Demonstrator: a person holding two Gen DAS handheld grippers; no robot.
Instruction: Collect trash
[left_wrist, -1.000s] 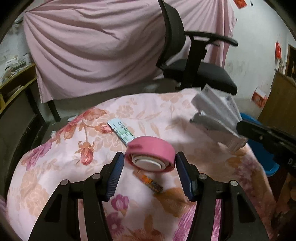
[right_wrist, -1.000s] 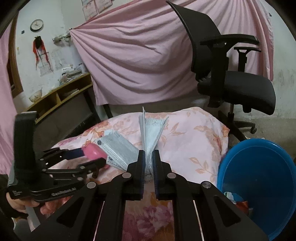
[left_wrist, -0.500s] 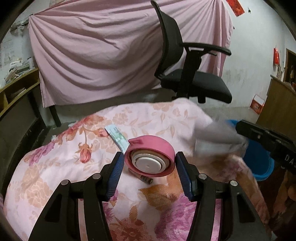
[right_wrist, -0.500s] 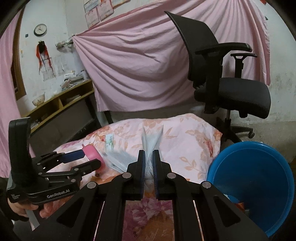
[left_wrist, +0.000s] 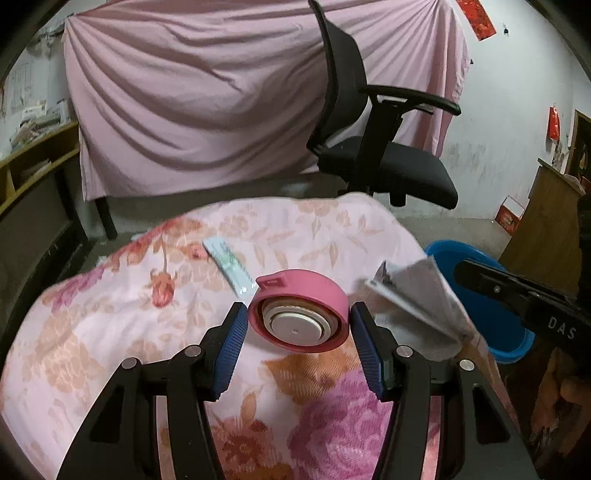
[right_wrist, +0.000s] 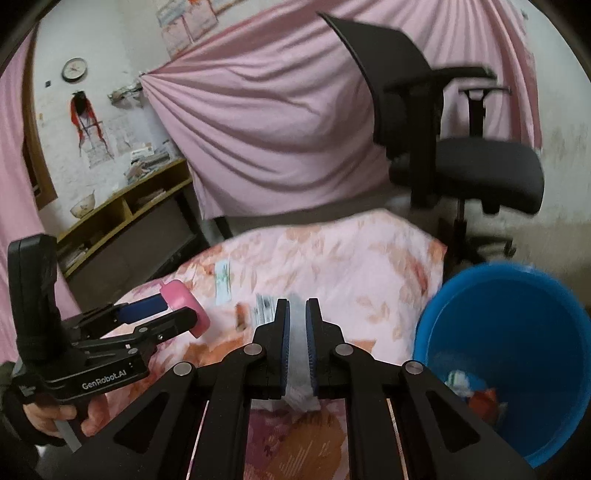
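Left wrist view first: my left gripper (left_wrist: 297, 325) is pinching a pink round lid (left_wrist: 299, 314), blue pads against its sides, white inner disc facing the camera, lifted above the floral blanket (left_wrist: 110, 325). On the blanket beyond the lid lies a pale green-and-white packet (left_wrist: 229, 266), flat and well apart from everything else. Off to the right, a bunch of grey-white face masks (left_wrist: 417, 299) hangs blurred at the tip of my right gripper (left_wrist: 458, 271), just in front of the blue basin (left_wrist: 498, 325). A black office chair (left_wrist: 384, 147) stands behind the blanket, against a pink draped sheet (left_wrist: 207, 110).

Over to the right wrist view: my right gripper (right_wrist: 295, 310) has its jaws close together, and they have just been easing apart. The grey-white mask material is between the pads; it is smeared with motion, and whether the pads press on it I cannot tell. Down at the right sits the blue basin (right_wrist: 517, 295), beside the blanket's edge, with a few scraps in the bottom, one reddish, one pale. On the left my left gripper (right_wrist: 181, 306) shows side-on, clamped on the pink lid (right_wrist: 184, 299), a hand (right_wrist: 55, 413) wrapped round its handle. The packet (right_wrist: 222, 280) lies on the blanket (right_wrist: 351, 258) ahead. A small brown scrap (right_wrist: 241, 317) lies near my jaws, too blurred to name.
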